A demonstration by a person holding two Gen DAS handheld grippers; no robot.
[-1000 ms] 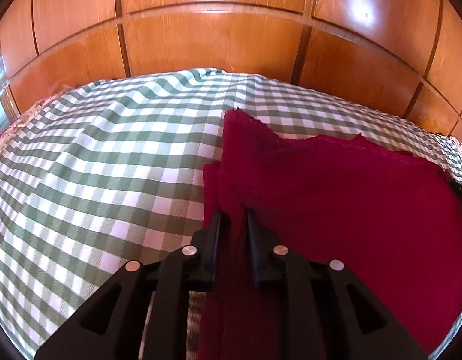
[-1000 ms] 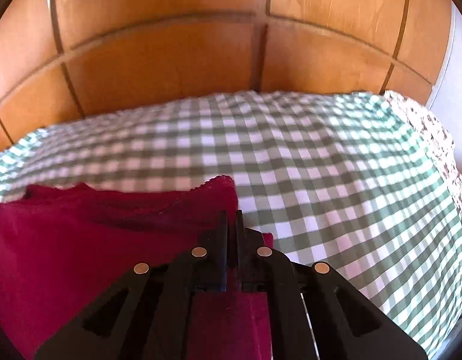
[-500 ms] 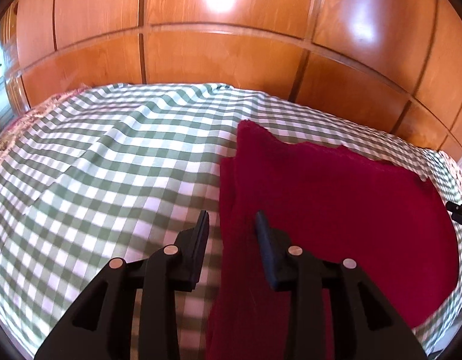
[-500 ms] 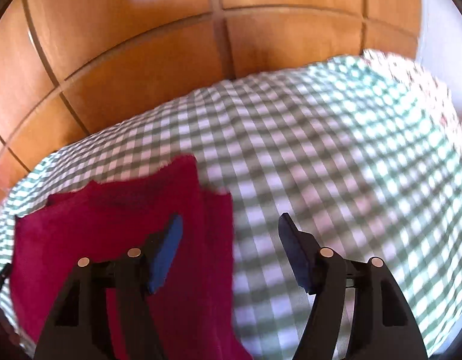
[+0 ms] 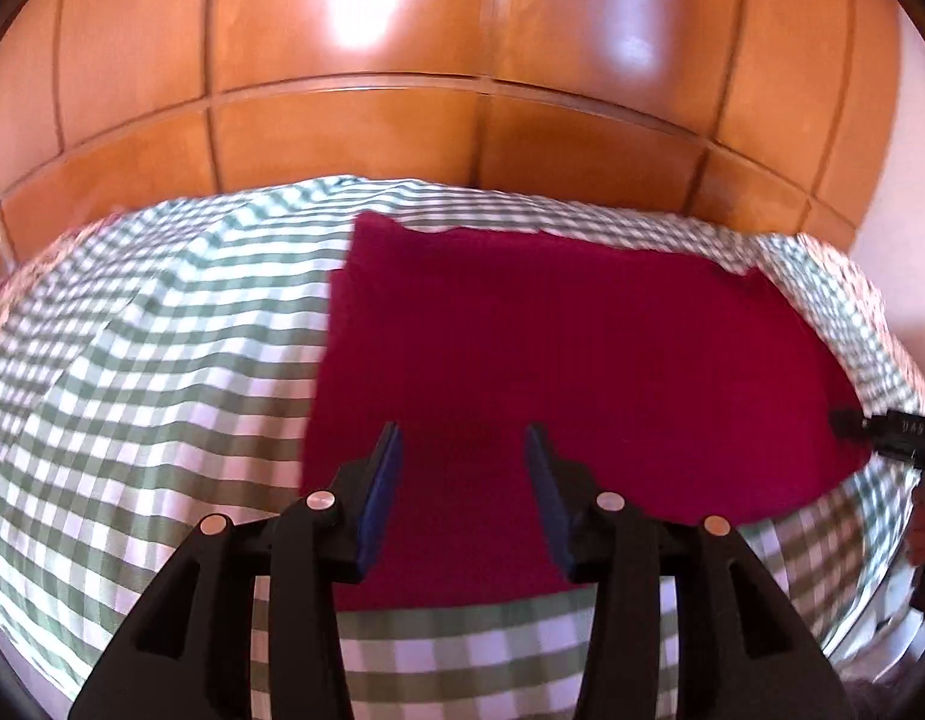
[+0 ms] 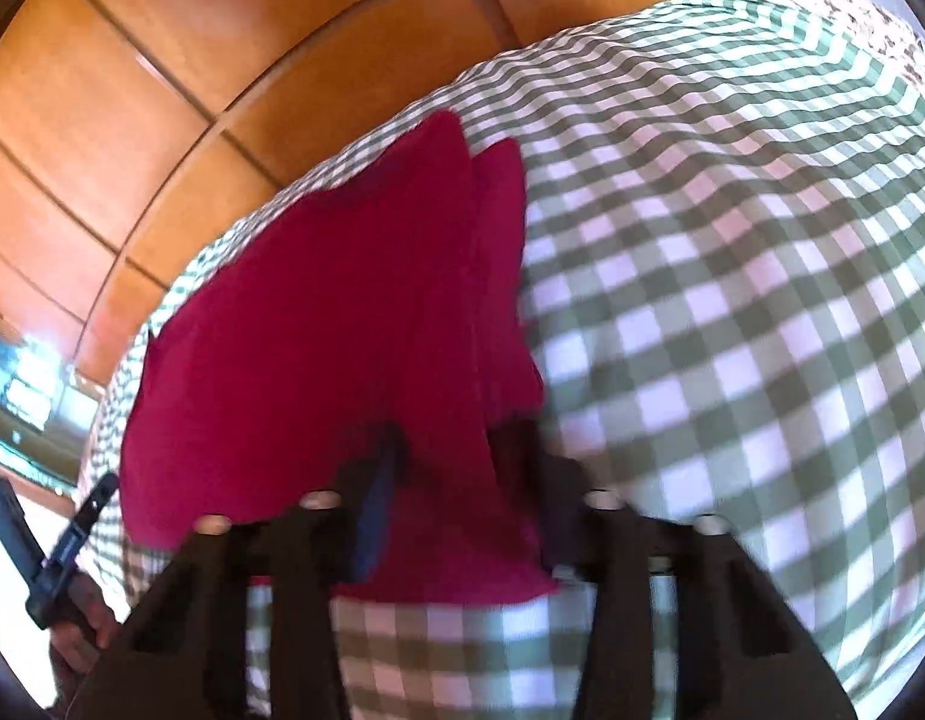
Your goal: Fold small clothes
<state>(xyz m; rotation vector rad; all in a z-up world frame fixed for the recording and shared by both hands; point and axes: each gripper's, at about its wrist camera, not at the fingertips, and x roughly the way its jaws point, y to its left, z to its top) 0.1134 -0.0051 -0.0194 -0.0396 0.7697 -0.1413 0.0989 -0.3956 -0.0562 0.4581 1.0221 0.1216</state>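
A dark red garment (image 5: 558, 354) lies folded flat on the green and white checked tablecloth (image 5: 162, 372). It also shows in the right wrist view (image 6: 318, 324), with a second layer edge along its right side. My left gripper (image 5: 462, 444) is open and empty, lifted above the garment's near left part. My right gripper (image 6: 462, 444) is open and empty above the garment's near right edge; that view is blurred. The right gripper's tip shows at the far right of the left wrist view (image 5: 882, 426).
Orange wooden panelling (image 5: 462, 90) rises behind the table. The tablecloth (image 6: 732, 312) spreads to the right of the garment. The table's edges lie at the near side and far right. The left gripper's body (image 6: 54, 540) and a hand show at the lower left of the right wrist view.
Both grippers opened and let go of the red garment, then lifted and drew back toward the near edge. The garment now lies flat on the cloth.
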